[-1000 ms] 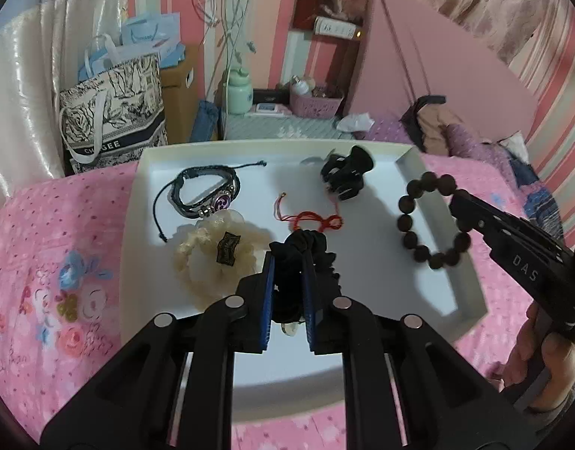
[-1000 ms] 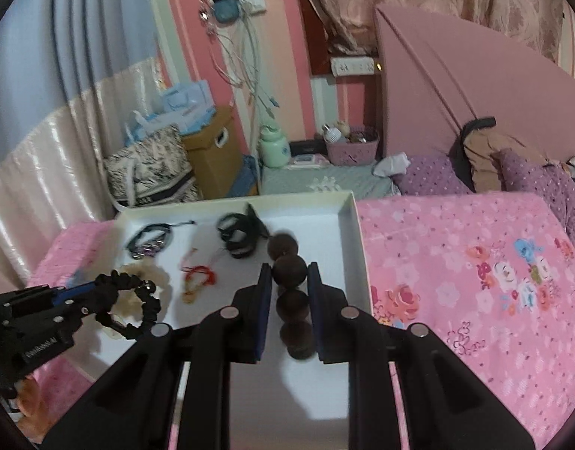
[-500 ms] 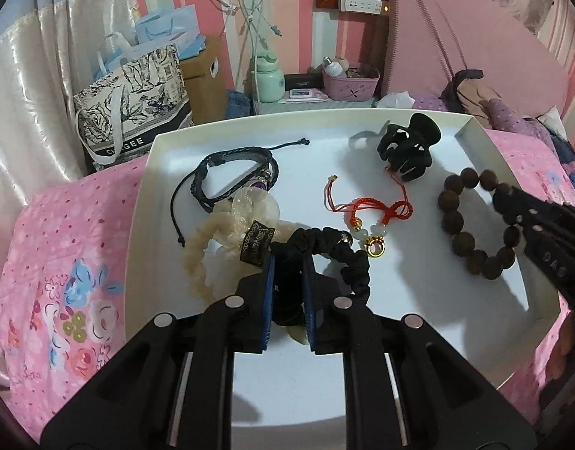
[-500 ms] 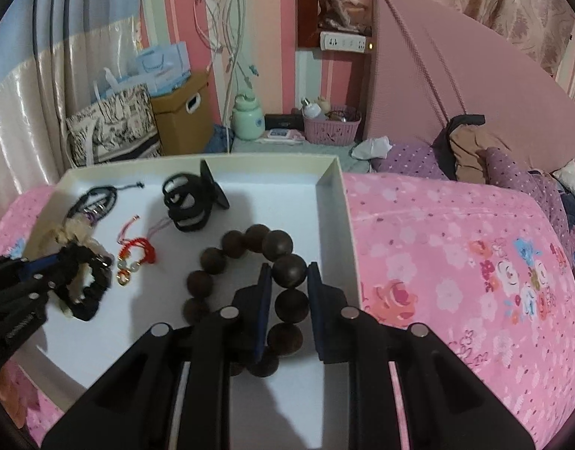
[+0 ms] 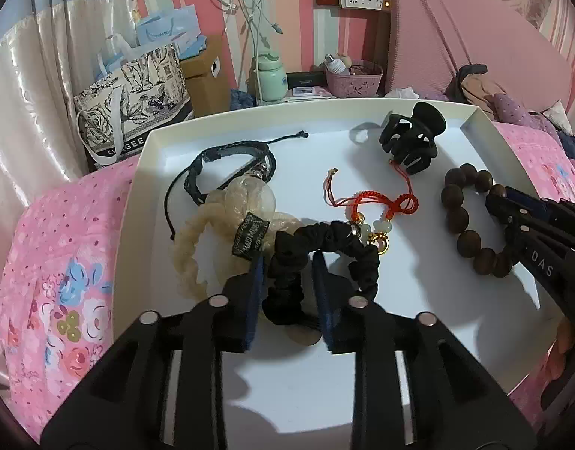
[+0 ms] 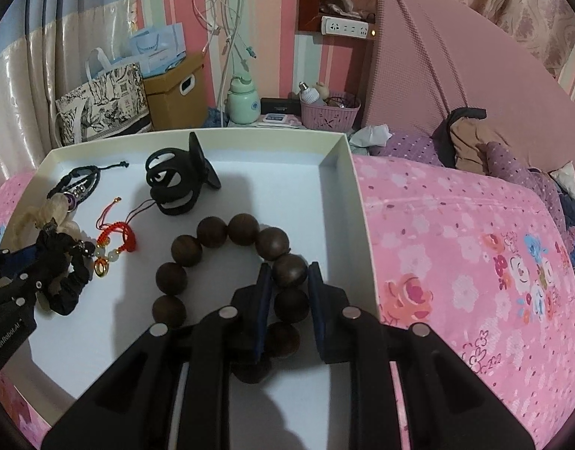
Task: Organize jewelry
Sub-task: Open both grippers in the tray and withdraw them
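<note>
A white tray (image 5: 137,195) lies on a pink floral bedspread. My left gripper (image 5: 287,262) is low over the tray's near side. Its jaws are opening, and a black scrunchie (image 5: 325,236) lies loose on the tray floor between them, with a gap beside the pads. My right gripper (image 6: 289,268) is at the tray's right side, its jaws just starting to open. One bead of the brown wooden bead bracelet (image 6: 212,232) is still touched by both pads. The rest of that bracelet rests on the tray.
Also in the tray: a black hair claw (image 5: 411,138), a red cord bracelet (image 5: 377,202) with gold charms, a cream scrunchie (image 5: 197,240) and a black braided bracelet (image 5: 227,165). Bags, a box and a bedside shelf stand beyond the tray. A hand (image 5: 572,352) holds the right gripper.
Both grippers came down onto the tray with their pieces. The bead bracelet now lies spread on the floor. The left jaws have parted from the black scrunchie.
</note>
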`<control>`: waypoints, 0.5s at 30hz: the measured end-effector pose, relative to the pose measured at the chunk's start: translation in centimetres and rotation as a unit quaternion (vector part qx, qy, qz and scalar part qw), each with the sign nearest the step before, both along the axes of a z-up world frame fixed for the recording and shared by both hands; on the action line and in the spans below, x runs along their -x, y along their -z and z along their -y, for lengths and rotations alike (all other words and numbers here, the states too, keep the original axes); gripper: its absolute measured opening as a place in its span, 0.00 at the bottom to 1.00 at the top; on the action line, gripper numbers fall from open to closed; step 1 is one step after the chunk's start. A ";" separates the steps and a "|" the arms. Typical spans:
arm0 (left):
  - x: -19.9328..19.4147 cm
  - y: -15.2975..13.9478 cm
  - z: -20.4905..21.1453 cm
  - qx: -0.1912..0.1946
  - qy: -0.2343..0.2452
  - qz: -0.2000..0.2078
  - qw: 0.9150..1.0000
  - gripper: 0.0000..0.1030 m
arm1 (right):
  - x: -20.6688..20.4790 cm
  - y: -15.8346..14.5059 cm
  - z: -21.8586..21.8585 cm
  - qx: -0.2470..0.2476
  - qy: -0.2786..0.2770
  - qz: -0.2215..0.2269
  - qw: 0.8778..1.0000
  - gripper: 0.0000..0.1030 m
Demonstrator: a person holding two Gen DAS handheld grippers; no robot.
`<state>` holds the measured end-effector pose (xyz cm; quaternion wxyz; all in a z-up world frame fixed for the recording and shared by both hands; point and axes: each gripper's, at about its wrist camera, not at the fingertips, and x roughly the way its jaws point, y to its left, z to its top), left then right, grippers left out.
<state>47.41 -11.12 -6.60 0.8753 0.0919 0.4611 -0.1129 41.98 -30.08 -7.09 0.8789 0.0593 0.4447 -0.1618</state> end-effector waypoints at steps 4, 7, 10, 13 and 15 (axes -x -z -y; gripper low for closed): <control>0.2 -0.2 -0.1 0.005 -0.001 0.005 1.000 0.43 | 0.3 -0.6 -0.4 0.005 -0.004 0.007 1.000 0.45; 0.8 -1.0 -0.2 0.007 0.001 0.018 1.000 0.49 | 0.9 -1.7 -0.4 0.003 -0.002 0.023 1.000 0.45; 1.6 -2.5 -0.7 0.021 0.006 0.032 0.999 0.59 | 1.8 -3.7 -0.1 -0.005 0.003 0.052 0.999 0.52; 2.9 -4.7 -1.5 0.036 0.006 0.057 0.998 0.71 | 3.4 -6.0 0.4 -0.009 0.013 0.086 0.996 0.66; 4.3 -6.8 -2.6 0.061 0.005 0.074 0.995 0.80 | 4.9 -7.6 0.5 -0.017 0.019 0.109 0.994 0.76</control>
